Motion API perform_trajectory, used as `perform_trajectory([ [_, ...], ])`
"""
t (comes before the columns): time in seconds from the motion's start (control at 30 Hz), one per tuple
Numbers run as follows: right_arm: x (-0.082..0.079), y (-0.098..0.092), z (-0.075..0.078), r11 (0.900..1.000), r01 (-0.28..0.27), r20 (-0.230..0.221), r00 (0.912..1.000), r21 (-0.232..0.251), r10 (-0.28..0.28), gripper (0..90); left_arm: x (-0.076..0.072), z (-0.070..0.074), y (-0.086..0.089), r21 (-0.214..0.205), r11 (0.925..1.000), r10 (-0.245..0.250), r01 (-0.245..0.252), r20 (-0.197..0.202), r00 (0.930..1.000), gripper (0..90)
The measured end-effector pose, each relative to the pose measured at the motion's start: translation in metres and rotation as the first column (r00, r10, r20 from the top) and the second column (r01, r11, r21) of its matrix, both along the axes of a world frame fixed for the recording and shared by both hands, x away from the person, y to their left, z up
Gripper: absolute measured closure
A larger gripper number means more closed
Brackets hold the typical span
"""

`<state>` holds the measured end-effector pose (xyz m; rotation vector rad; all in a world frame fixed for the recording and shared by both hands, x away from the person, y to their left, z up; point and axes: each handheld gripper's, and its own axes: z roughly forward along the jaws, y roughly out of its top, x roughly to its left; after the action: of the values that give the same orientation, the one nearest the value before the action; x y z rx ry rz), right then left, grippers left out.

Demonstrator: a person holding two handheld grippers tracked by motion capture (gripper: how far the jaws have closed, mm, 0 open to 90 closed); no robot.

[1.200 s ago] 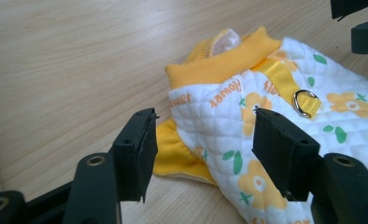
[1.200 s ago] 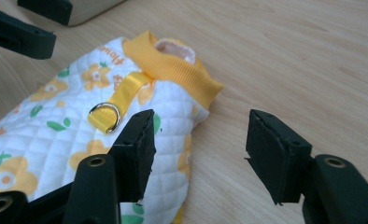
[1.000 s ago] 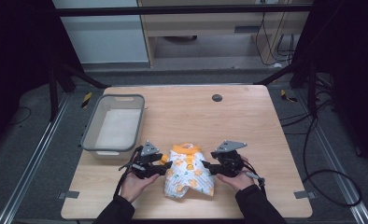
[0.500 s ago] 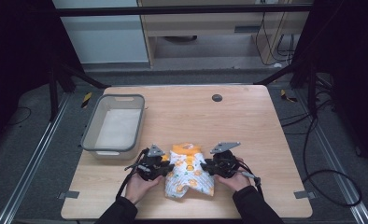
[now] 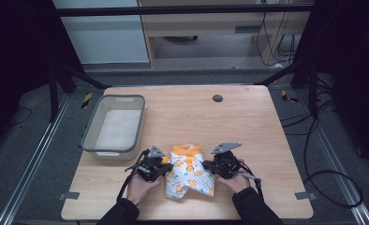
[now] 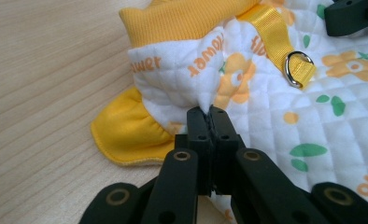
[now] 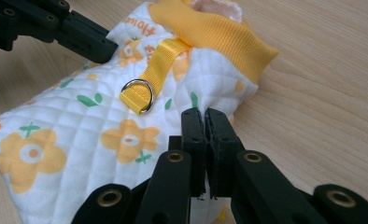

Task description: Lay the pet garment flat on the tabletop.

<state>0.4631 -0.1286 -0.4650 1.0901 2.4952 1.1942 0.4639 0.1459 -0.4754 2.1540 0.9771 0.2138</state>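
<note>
Lying flat at the near edge of the wooden table [image 5: 248,122], between the person's two hands, is a small quilted pet garment [image 5: 190,172], white with orange flowers, green leaves and orange lettering, trimmed in yellow ribbing. In the left gripper view the left gripper [image 6: 209,112] has its jaws clenched on a pinched-up fold of the white quilting, just beside the yellow sleeve cuff [image 6: 126,135] that spreads on the wood; the jaws have just been closing, and the cloth is caught between their tips. In the right gripper view the right gripper [image 7: 204,114] likewise has its jaws drawn together at the garment's edge below the yellow collar [image 7: 210,32]; they too have just been closing, with the white fabric nipped between them, though the pinch itself is partly hidden behind the jaw tips. A yellow webbing strap [image 7: 161,65] runs down the garment's back from the collar and ends in a metal D-ring [image 7: 139,95], which lies flat on the quilting between the two grippers. From the high view the left hand [image 5: 143,183] and the right hand [image 5: 234,180] sit on either side of the garment, each gripper touching its flank. Farther off, to the left, a grey plastic bin [image 5: 91,136] stands on the table, well apart from the garment. Near the far edge is a small dark round grommet [image 5: 217,98] set in the tabletop
</note>
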Motion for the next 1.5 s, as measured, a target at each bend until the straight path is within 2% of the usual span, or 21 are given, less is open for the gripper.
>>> perform_trajectory([
  [0.23,-0.004,-0.004,0.007,0.9993,0.002,0.026,0.9997,0.037,-0.003,87.0,-0.009,0.018,0.007,-0.047,0.9989,0.006,-0.004,0.058,0.9983,89.7],
  [0.27,-0.006,-0.004,0.010,0.9990,-0.005,0.042,0.9991,0.043,0.003,87.0,-0.012,0.023,0.009,-0.057,0.9984,0.004,0.001,0.073,0.9973,89.7],
  [0.5,-0.013,-0.007,0.019,0.9967,-0.016,0.075,0.9972,0.080,0.010,87.0,-0.018,0.035,0.012,-0.087,0.9962,0.002,0.007,0.103,0.9947,89.7],
  [0.73,-0.019,-0.010,0.033,0.9922,-0.024,0.114,0.9934,0.122,0.010,87.2,-0.026,0.053,0.014,-0.125,0.9919,0.001,0.018,0.150,0.9887,89.8],
  [1.0,-0.024,-0.015,0.059,0.9855,-0.030,0.156,0.9878,0.167,0.004,86.9,-0.030,0.084,0.014,-0.165,0.9851,-0.014,0.049,0.208,0.9781,89.8],
  [1.07,-0.023,-0.015,0.065,0.9838,-0.026,0.165,0.9863,0.178,-0.004,86.9,-0.027,0.090,0.012,-0.168,0.9845,-0.013,0.050,0.216,0.9763,89.7],
  [1.17,-0.014,-0.014,0.069,0.9843,-0.006,0.171,0.9849,0.176,-0.025,86.6,-0.016,0.097,0.008,-0.151,0.9878,-0.003,0.038,0.230,0.9731,89.7],
  [1.27,0.004,-0.010,0.068,0.9841,0.049,0.182,0.9801,0.171,-0.080,86.4,0.005,0.097,0.003,-0.131,0.9913,0.028,0.004,0.241,0.9701,89.6],
  [1.37,0.025,-0.003,0.058,0.9831,0.118,0.187,0.9719,0.140,-0.143,86.1,0.028,0.089,-0.003,-0.127,0.9905,0.082,-0.052,0.239,0.9676,89.4],
  [1.43,0.038,0.002,0.047,0.9780,0.180,0.207,0.9579,0.105,-0.199,84.8,0.040,0.080,-0.007,-0.110,0.9886,0.128,-0.103,0.256,0.9581,87.9],
  [1.47,0.042,0.003,0.043,0.9763,0.195,0.209,0.9550,0.094,-0.211,83.1,0.045,0.076,-0.008,-0.103,0.9860,0.154,-0.131,0.265,0.9518,84.1],
  [1.5,0.048,0.005,0.035,0.9713,0.228,0.211,0.9483,0.067,-0.237,78.3,0.049,0.073,-0.008,-0.095,0.9821,0.183,-0.163,0.270,0.9452,71.0],
])
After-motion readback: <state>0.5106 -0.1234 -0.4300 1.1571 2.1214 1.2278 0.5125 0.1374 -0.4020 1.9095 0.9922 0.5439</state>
